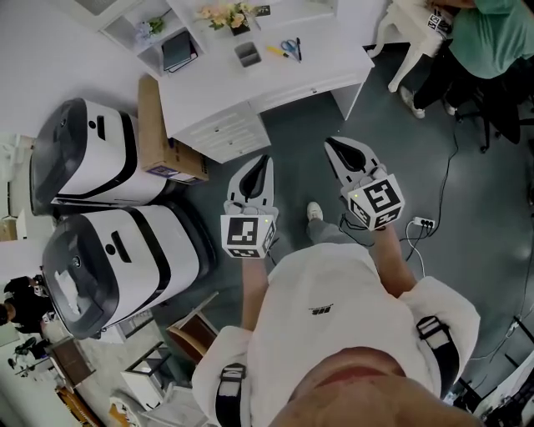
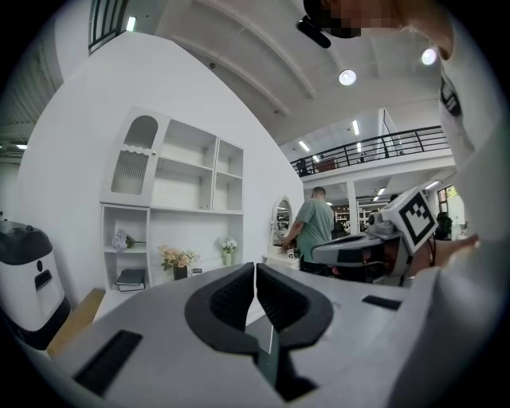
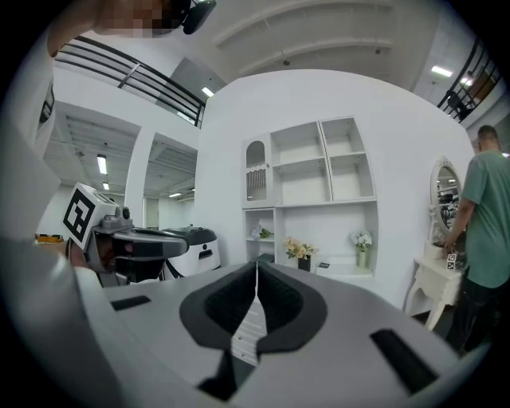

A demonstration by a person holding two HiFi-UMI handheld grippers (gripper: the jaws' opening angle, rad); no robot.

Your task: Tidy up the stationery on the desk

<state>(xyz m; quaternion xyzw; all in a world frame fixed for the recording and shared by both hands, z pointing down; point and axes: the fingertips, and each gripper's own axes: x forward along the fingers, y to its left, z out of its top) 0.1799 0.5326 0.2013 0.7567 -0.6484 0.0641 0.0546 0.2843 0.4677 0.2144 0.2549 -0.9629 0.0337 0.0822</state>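
The white desk (image 1: 334, 58) stands well ahead of me in the head view. On it are a grey pen holder (image 1: 247, 54), blue-handled scissors (image 1: 291, 47), a yellow item (image 1: 275, 51) and a vase of flowers (image 1: 224, 14). A dark notebook (image 1: 178, 50) lies on the shelf unit at the desk's left. My left gripper (image 1: 265, 158) and right gripper (image 1: 329, 143) hang over the grey floor, short of the desk. Both are shut with nothing between the jaws, as the left gripper (image 2: 255, 267) and right gripper (image 3: 256, 267) views show.
Two large white machines with black bands (image 1: 92, 150) (image 1: 108, 267) stand at the left, with a cardboard box (image 1: 163, 138) leaning by the desk. A person in a green shirt (image 1: 492, 33) is at the top right beside a white side table (image 1: 417, 33). A power strip (image 1: 423, 223) lies on the floor.
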